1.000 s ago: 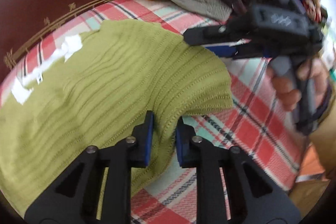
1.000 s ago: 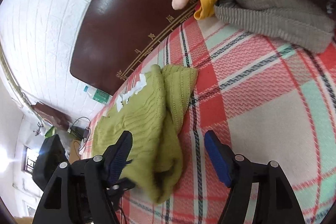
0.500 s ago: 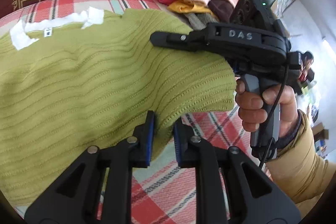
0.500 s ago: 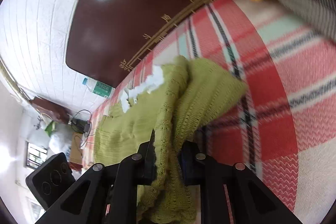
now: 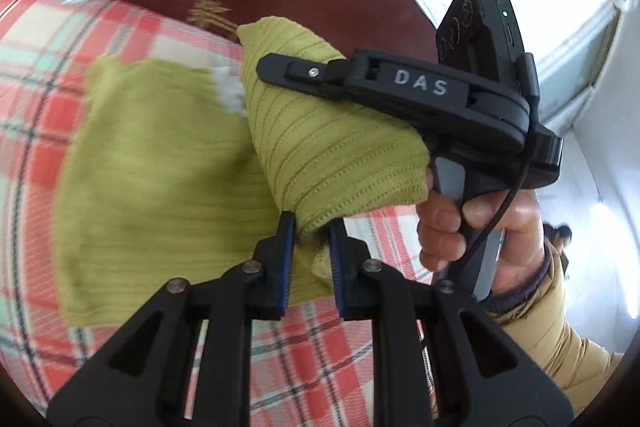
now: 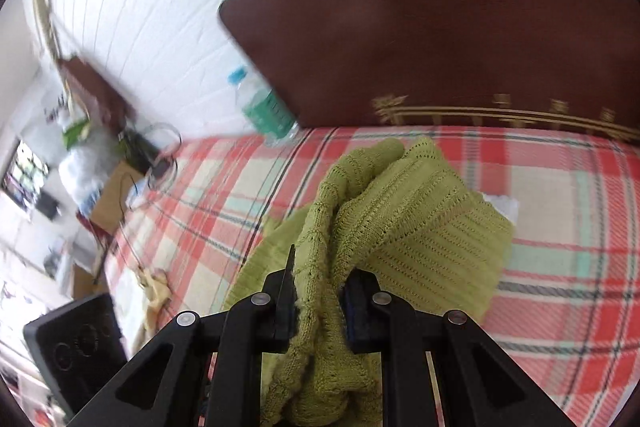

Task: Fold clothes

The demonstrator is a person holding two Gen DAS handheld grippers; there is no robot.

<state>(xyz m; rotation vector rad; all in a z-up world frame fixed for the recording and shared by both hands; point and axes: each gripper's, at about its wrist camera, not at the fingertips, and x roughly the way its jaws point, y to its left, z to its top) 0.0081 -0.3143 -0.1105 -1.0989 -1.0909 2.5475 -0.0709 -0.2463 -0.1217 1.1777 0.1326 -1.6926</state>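
Left wrist view: my left gripper (image 5: 312,247) clamps a fold of the green sweater (image 5: 160,163) at lower centre — its body spreads over the plaid bedspread (image 5: 36,115). The right hand (image 5: 472,227) sits right of frame.

Right wrist view: my right gripper (image 6: 320,291) pinches bunched sweater knit — jaws just closed on it.

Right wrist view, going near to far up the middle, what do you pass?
Right gripper shut on the olive-green ribbed knit sweater → red-and-cream plaid bedspread → dark brown wooden headboard.
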